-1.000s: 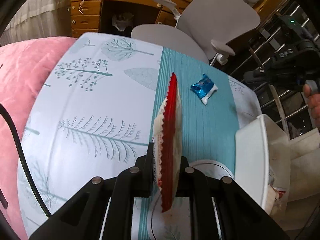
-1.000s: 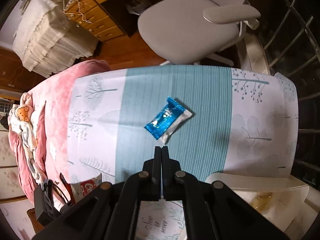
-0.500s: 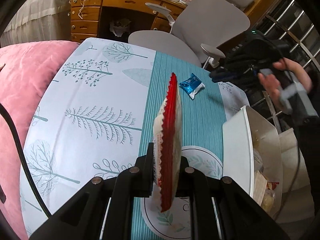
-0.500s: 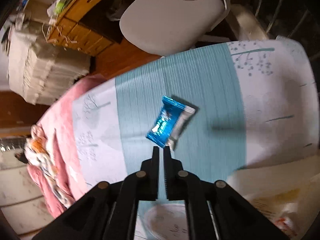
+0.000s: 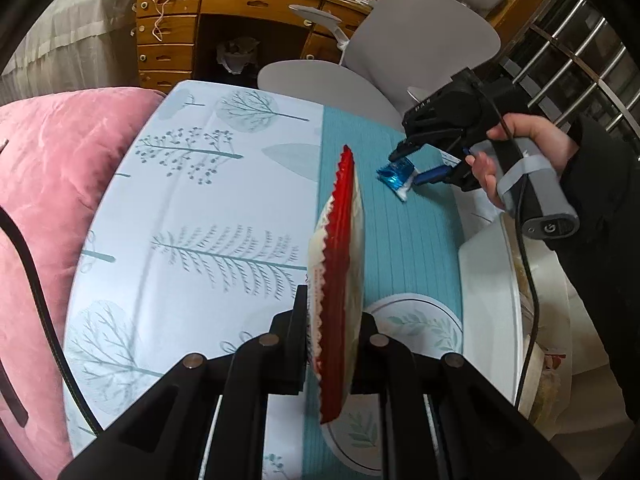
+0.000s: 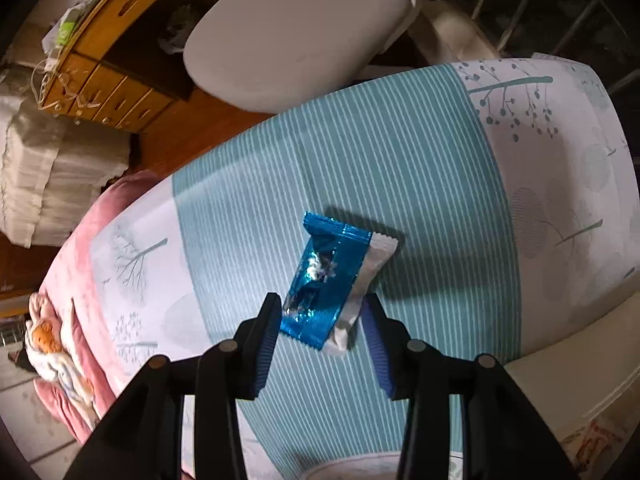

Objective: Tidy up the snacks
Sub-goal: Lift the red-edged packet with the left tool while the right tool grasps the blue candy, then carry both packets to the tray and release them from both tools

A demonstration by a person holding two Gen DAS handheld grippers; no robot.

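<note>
Nearest to you, your left gripper [image 5: 334, 332] is clamped on a red and white snack packet [image 5: 338, 280], which stands on edge between its fingers and rises above them, held over the table. Just below and to the right of it a round plate with a leaf pattern [image 5: 424, 320] lies on the tablecloth [image 5: 192, 208], and at the right edge sits a white bin [image 5: 486, 300] with wrappers showing inside.

Your right gripper [image 6: 320, 320] has its fingers apart, one on each side of the near end of a blue and white snack packet [image 6: 328, 276]. The packet lies flat on the teal striped band of the tablecloth [image 6: 420, 168], its white end pointing right. Whether the blue pads [image 6: 266, 344] touch the packet you cannot tell. From the left wrist view you see the same right gripper [image 5: 408, 166], with your right hand [image 5: 520, 160] around its handle, reaching down to the blue and white snack packet [image 5: 396, 174] in the middle of the table.

To the left a pink cushion [image 5: 52, 184] borders the table. Beyond the far edge stands a grey office chair [image 5: 400, 52], and behind it a wooden desk with drawers [image 5: 176, 36].
</note>
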